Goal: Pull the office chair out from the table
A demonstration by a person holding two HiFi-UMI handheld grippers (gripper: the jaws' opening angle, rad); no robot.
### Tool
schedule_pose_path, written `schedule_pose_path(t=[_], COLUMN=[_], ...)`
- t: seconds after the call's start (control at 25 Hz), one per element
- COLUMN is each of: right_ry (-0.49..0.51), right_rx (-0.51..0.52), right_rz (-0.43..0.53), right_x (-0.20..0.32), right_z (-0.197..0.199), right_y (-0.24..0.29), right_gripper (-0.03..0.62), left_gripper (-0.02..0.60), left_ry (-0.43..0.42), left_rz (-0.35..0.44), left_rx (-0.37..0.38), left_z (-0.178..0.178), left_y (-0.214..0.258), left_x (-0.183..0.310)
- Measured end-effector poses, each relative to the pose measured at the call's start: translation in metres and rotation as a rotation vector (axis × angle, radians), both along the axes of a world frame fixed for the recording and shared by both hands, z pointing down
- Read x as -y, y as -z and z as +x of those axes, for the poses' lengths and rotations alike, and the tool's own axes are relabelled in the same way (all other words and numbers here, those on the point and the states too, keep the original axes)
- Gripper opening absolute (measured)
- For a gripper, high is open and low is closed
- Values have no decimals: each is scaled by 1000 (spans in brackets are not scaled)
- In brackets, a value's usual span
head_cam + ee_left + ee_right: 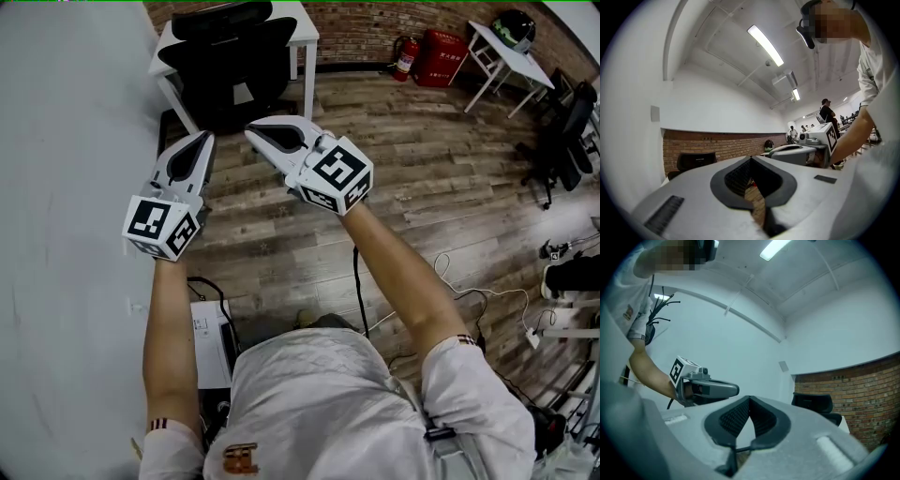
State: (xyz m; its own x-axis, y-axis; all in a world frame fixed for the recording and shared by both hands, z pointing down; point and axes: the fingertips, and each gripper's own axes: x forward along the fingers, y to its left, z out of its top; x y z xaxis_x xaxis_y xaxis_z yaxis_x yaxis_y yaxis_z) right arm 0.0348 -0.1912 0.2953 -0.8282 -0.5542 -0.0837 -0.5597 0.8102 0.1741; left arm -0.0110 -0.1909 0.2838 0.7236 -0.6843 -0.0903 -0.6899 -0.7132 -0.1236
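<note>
A black office chair [230,66] stands at the top of the head view, pushed in at a white table [305,28] against the brick wall. Both grippers are held level in front of me, side by side, pointing at the chair and well short of it. My left gripper [207,139] is shut with nothing in it. My right gripper [252,134] is also shut and holds nothing. The left gripper view shows the chair's headrest [696,161] far off beyond the closed jaws. In the right gripper view the chair [813,404] sits to the right, before the brick wall.
A white wall [66,187] runs along my left. A fire extinguisher [405,58] and a red box [441,58] stand by the back wall. At the right are another white table [511,52] and a second black chair [562,141]. Cables [469,300] trail over the wooden floor.
</note>
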Motion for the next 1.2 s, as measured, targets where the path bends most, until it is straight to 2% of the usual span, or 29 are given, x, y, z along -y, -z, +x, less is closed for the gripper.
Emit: schedule_pose_path(t=[0.28, 0.44, 0.76, 1.2], right_ry=[18, 15, -9, -68], right_rx=[-11, -26, -45, -63], right_rz=[-7, -3, 13, 27], right_x=[29, 57, 144, 271], right_z=[4, 1, -17, -53], right_y=[-1, -4, 0, 3], right_gripper=[2, 2, 2, 2], left_gripper=[0, 0, 0, 0], left_ry=[36, 30, 14, -48], left_rz=[-21, -2, 12, 38], left_rx=[-7, -10, -24, 0], left_z=[-2, -8, -30, -68], left_y=[2, -3, -2, 2], left_x=[27, 57, 146, 277])
